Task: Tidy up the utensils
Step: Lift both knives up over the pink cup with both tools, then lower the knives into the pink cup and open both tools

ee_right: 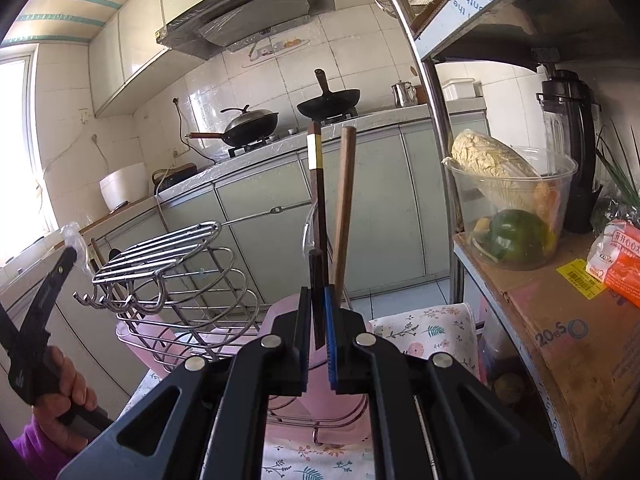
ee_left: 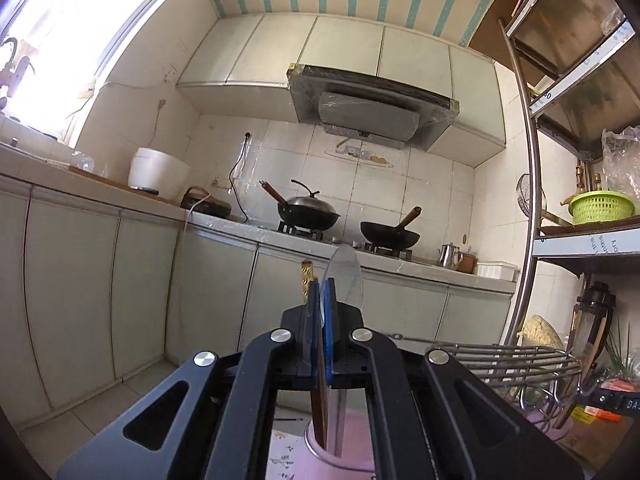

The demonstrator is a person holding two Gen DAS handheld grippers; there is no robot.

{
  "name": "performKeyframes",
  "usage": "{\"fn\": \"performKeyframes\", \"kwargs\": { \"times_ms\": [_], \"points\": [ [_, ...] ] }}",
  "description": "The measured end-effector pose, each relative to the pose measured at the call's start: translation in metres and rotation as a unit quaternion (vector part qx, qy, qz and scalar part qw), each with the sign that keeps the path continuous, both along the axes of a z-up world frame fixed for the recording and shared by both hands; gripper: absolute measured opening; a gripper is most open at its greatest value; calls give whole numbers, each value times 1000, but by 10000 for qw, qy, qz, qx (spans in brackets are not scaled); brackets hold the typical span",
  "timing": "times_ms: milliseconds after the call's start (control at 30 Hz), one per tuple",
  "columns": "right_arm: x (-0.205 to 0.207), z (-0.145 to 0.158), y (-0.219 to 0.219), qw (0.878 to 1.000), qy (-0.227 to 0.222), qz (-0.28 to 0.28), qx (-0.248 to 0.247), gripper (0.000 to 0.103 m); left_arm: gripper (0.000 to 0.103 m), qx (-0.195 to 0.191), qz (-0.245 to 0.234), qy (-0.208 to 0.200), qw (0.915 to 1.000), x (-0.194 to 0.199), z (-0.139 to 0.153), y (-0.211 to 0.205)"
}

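Jaws on my left gripper (ee_left: pixel 321 300) are pinched shut around a clear plastic spoon (ee_left: pixel 347 276), its bowl rising above the fingertips and its handle reaching down into the pink utensil cup (ee_left: pixel 340 456) below. Just right of it I see the wire dish rack (ee_left: pixel 504 356). On my right gripper (ee_right: pixel 318 312) the jaws clamp a dark chopstick (ee_right: pixel 317 184), upright, beside a brown wooden chopstick (ee_right: pixel 345 200) standing over the same pink cup on the floral-cloth tabletop (ee_right: pixel 424 332).
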State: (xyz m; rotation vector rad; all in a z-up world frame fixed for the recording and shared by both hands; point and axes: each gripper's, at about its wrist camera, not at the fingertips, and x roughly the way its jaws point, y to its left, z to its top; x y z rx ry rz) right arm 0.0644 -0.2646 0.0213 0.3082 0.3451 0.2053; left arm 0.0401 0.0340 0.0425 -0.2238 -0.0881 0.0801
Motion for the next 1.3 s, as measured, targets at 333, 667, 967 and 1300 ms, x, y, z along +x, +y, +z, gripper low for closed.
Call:
{"fn": "performKeyframes", "kwargs": {
  "times_ms": [333, 667, 967, 1300],
  "points": [
    [18, 2, -6, 9995, 218, 86, 213, 6, 1, -613, -325, 1003, 9925, 26, -21, 29],
    [29, -10, -7, 9967, 559, 311, 495, 9, 8, -863, -540, 1371, 9853, 33, -27, 38],
    [13, -5, -6, 9966, 560, 341, 495, 29, 41, -1060, -686, 1625, 9786, 28, -25, 47],
    [-8, -5, -16, 9942, 731, 311, 720, 29, 41, -1158, -652, 1807, 9745, 0, -20, 61]
  ]
}}
